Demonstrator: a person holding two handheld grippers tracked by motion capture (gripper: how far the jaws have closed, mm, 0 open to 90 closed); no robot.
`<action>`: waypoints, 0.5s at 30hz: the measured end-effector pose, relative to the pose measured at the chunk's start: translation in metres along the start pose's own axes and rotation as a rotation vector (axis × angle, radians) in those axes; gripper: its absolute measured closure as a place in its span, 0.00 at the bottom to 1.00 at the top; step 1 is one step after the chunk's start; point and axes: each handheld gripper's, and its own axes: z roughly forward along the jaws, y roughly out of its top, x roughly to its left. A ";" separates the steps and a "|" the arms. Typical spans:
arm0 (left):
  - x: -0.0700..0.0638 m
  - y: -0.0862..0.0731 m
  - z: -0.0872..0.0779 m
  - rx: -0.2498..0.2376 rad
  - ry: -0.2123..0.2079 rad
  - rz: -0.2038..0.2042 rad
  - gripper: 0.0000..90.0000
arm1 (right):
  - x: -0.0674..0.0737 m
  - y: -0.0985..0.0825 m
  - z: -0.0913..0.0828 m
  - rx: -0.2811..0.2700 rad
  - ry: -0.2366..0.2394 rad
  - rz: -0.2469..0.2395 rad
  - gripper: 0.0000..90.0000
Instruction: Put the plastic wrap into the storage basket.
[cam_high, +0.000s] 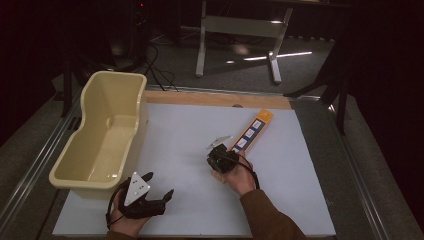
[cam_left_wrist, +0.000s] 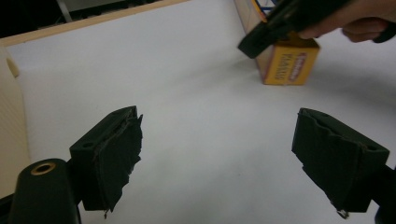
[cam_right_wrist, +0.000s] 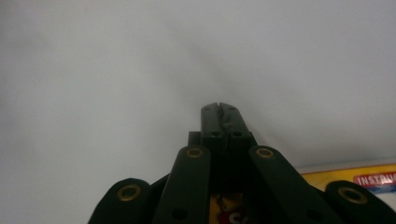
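Note:
A long yellow-orange box lies slantwise on the white table top; its printed end faces the left gripper view. My right gripper hovers at the box's near end and points down at the table. Its jaws are pressed together with nothing between them, and part of the box lies just beneath and beside it. I cannot tell whether it touches the box. My left gripper rests near the front left of the table, its jaws wide open over bare white surface.
A cream plastic tub stands along the left edge of the table, close to my left gripper; its wall borders the left gripper view. A wooden strip runs along the table's far edge. Metal frame legs stand on the floor beyond.

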 end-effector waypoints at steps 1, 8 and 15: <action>0.000 0.000 0.001 0.000 -0.001 0.001 0.18 | -0.001 -0.008 -0.006 0.001 0.005 0.011 1.00; 0.000 0.000 0.000 -0.002 0.000 0.002 0.18 | -0.006 -0.043 -0.030 -0.013 0.015 0.033 1.00; 0.000 0.000 0.001 -0.002 -0.001 0.000 0.18 | -0.022 -0.087 -0.062 -0.007 0.004 0.078 1.00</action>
